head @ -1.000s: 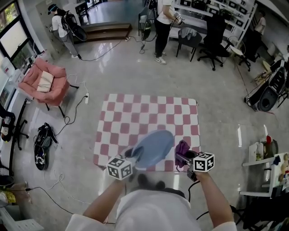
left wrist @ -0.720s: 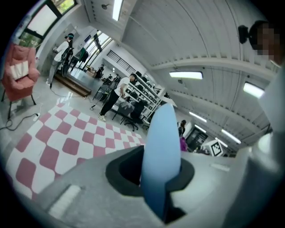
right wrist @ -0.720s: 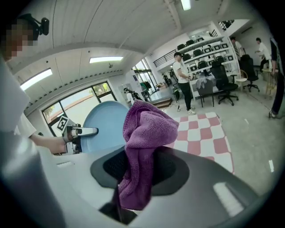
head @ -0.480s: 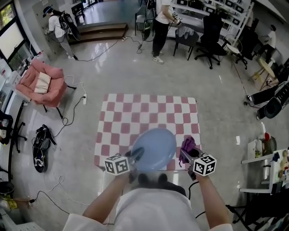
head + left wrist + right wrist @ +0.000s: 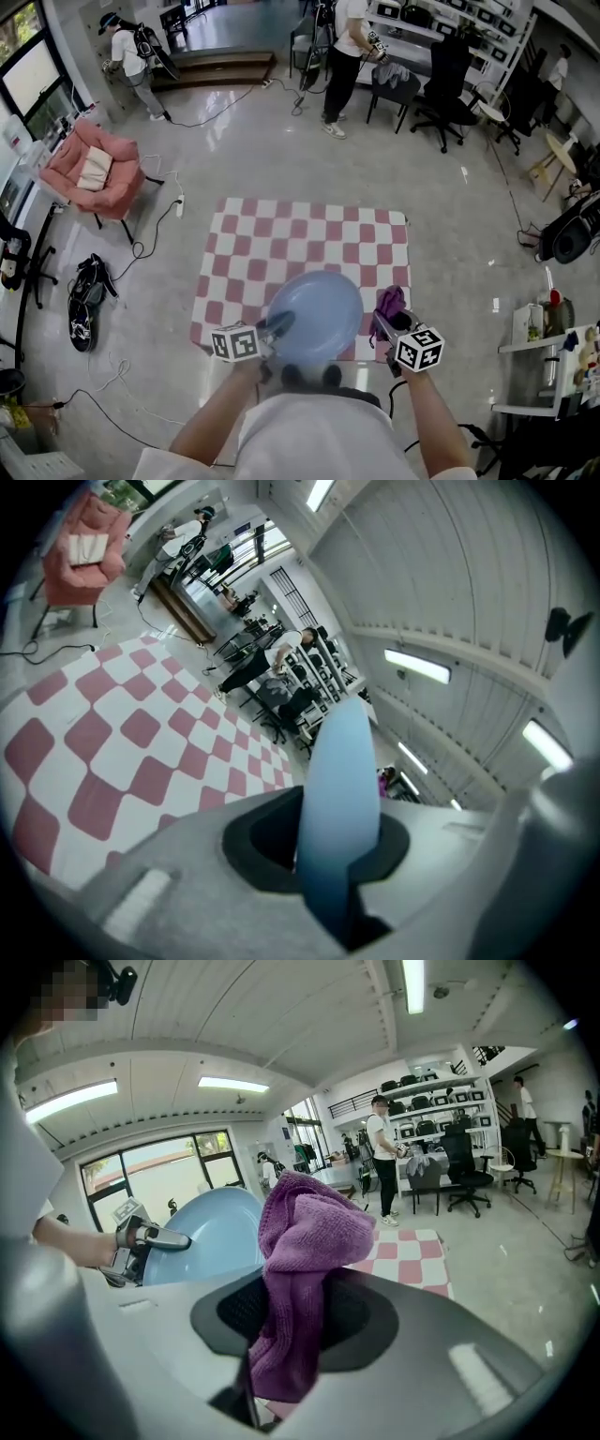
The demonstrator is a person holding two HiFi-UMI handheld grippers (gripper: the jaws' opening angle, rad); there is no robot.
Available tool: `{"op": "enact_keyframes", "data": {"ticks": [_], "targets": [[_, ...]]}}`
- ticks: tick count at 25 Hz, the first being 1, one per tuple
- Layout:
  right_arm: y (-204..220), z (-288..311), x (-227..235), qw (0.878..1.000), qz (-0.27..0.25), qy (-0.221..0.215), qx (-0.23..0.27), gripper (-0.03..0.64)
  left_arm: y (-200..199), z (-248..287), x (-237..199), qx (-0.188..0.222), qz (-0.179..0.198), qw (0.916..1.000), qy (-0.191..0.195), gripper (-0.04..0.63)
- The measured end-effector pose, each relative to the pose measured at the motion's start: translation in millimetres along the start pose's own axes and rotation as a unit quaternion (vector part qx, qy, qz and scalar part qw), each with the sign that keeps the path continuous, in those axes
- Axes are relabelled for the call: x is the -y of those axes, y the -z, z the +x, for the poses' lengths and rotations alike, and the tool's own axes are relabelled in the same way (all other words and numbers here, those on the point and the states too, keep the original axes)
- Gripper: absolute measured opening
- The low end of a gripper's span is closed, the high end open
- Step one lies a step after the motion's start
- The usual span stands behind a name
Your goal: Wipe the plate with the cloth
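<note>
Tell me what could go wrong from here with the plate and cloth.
The left gripper pinches the blue plate by its rim only, in the air; wiping pressure could lever it loose. The purple cloth sits bunched in the right gripper, so it may slip out mid-wipe.

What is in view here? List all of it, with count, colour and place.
plate: one, light blue, held up by its rim over the near edge of the mat
cloth: one, purple, bunched, just right of the plate
mat: one, pink and white checks, flat on the floor
armchair: one, pink with a pale cushion, far left
bag: one, black, on the floor at left
office chairs: at least two, black, far right
other people: three, standing at the far end
left gripper: one, grey, shut on the plate's rim
right gripper: one, grey, shut on the cloth
</note>
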State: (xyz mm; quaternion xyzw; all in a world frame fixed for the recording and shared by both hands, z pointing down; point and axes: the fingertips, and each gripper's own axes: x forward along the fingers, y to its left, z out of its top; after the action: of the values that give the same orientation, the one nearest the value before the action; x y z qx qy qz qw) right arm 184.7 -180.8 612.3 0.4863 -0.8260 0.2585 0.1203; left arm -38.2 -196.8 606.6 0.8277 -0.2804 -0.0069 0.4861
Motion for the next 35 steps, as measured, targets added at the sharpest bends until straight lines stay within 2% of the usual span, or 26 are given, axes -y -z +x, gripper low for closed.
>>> {"op": "enact_keyframes", "data": {"ticks": [11,18,23,35], "targets": [[-12,-26,20,0.999,-0.031,0.025,0.01,0.133,7,24,13,-0.004,-0.052,0.9986,0.009,0.055],[-11,-32,32,0.999,-0.035,0.03,0.016,0.133,15,31,9,-0.002,-0.119,0.9927,0.015,0.055],[-15,-25,37,0.999,-0.034,0.018,0.016,0.132,19,39,2,-0.016,-0.12,0.9927,0.001,0.055],[-20,-23,49,0.999,-0.028,0.014,0.022,0.13,20,57,8,-0.018,-0.132,0.9911,0.004,0.055]]}}
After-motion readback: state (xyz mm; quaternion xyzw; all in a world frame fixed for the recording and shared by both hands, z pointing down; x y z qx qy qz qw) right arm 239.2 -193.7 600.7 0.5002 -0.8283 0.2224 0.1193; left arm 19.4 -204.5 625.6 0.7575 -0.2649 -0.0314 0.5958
